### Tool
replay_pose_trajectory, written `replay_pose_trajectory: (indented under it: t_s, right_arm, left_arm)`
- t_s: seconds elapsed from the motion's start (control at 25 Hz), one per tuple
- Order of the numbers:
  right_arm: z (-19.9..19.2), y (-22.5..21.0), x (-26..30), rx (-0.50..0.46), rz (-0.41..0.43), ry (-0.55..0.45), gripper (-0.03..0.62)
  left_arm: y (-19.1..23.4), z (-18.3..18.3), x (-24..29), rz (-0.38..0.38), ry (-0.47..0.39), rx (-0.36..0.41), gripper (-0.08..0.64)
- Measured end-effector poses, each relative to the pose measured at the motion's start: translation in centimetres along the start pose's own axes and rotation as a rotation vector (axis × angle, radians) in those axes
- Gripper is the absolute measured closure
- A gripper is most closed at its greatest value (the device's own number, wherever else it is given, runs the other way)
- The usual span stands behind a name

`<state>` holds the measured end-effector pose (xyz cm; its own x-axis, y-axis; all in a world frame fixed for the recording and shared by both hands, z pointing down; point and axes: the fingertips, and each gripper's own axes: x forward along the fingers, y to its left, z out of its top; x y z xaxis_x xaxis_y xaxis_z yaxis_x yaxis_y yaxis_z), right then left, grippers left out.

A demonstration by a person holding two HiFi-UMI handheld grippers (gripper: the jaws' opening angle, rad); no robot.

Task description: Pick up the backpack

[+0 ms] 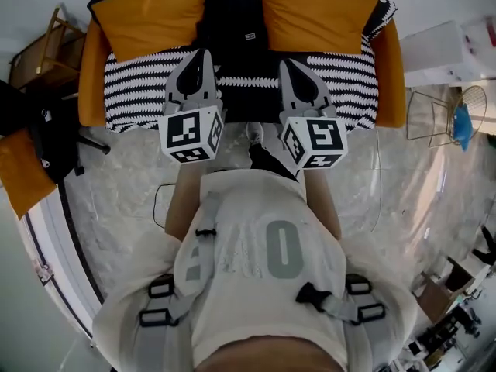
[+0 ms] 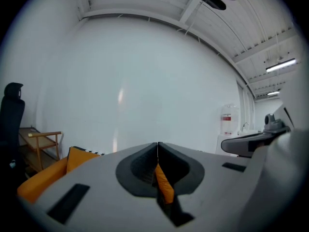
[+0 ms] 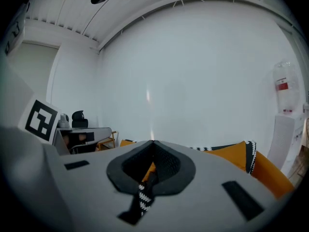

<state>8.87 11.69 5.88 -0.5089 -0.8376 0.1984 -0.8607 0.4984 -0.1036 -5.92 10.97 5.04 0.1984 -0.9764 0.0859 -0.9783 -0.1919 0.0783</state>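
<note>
**Head view.** A dark backpack (image 1: 232, 14) stands upright against the back of a sofa (image 1: 93, 76), wedged between two orange cushions (image 1: 159, 14) and resting on a black-and-white striped throw (image 1: 139, 91). The left claw (image 1: 203, 54) and the right claw (image 1: 287, 63) are held side by side in front of the seat. Both point towards the backpack and are well short of touching it.

**Left gripper view.** The jaws of the left claw (image 2: 158, 144) meet along a single seam and grip nothing. The orange sliver in the notch below is sofa fabric lying beyond them. The backpack cannot be made out here.

**Right gripper view.** The right claw (image 3: 152, 142) is likewise fully closed and empty. Orange and striped cloth show behind the notch, not between the pads.

**Handling.** The backpack looks like soft fabric, so it will probably sag and fold rather than keep its shape. Its weight depends on contents that cannot be seen. The body is likely too broad for a claw to span. A top loop or shoulder strap would be the better hold, though neither can be picked out from here. Both claws would have to open first.
</note>
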Motion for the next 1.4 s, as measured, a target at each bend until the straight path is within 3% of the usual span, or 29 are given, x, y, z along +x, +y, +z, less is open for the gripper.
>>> replay_pose_trajectory:
  t_s: [0.44,0.8,1.32,1.36,1.4]
  right_arm:
    - [1.2,-6.8,4.2,0.043,0.051,-0.003,0.586]
    - [2.2,-8.9,5.6,0.048,0.035,-0.022,0.586]
    - [3.9,-9.1,8.4,0.049,0.001,-0.043,0.586]
    - [3.9,-8.9,8.8,0.055,0.021,-0.037,0.546]
    - [3.8,-8.5,9.2,0.065,0.050,-0.030,0.458]
  left_arm:
    - [-1.1,1.6,5.4,0.089,-0.005,0.037,0.540]
    - [-1.0,2.4,7.4,0.085,-0.028,0.043,0.540]
    - [2.4,3.5,9.8,0.093,-0.057,0.028,0.538]
    - [2.6,3.6,9.9,0.091,-0.063,0.027,0.538]
    - [2.8,3.8,10.1,0.086,-0.071,0.025,0.537]
